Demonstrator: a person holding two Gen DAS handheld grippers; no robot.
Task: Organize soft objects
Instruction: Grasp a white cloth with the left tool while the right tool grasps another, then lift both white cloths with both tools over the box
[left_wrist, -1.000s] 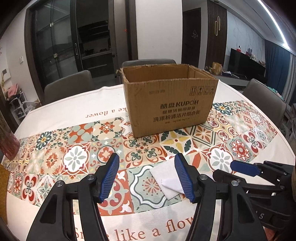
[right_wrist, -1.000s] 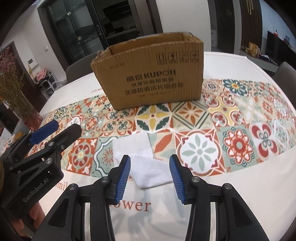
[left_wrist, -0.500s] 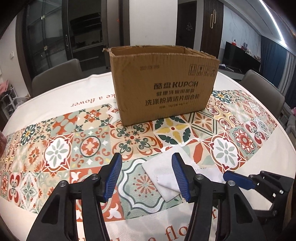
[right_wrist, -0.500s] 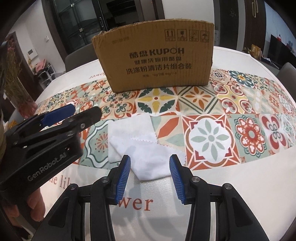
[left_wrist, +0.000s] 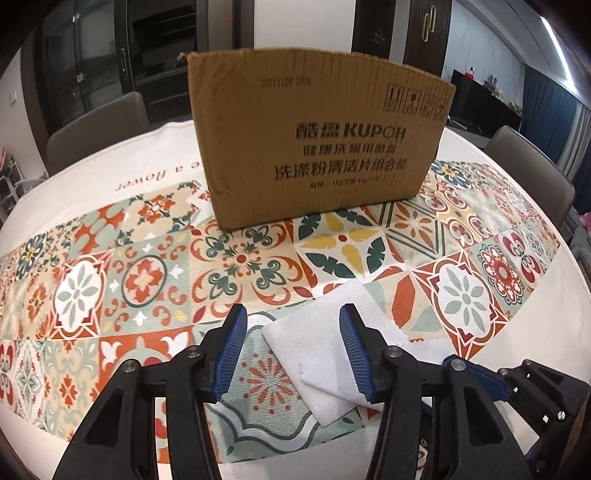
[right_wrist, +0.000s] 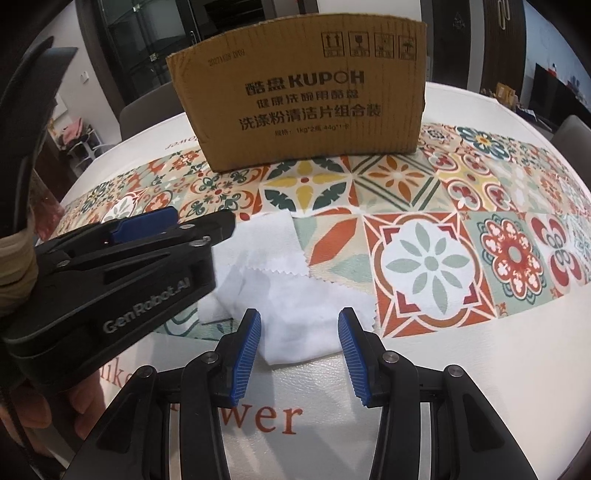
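While the left gripper (left_wrist: 291, 354) hovers low over the patterned tablecloth (left_wrist: 147, 280) with its blue pads spread wide and holding nothing, a white cloth (left_wrist: 321, 354) lies crumpled and partly folded on the table, its left part between those pads. Behind it stands a cardboard box (left_wrist: 317, 147) printed KUPOH. Further right, the right gripper (right_wrist: 297, 350) also stands wide and empty, the cloth's near edge between its fingers (right_wrist: 351, 347).
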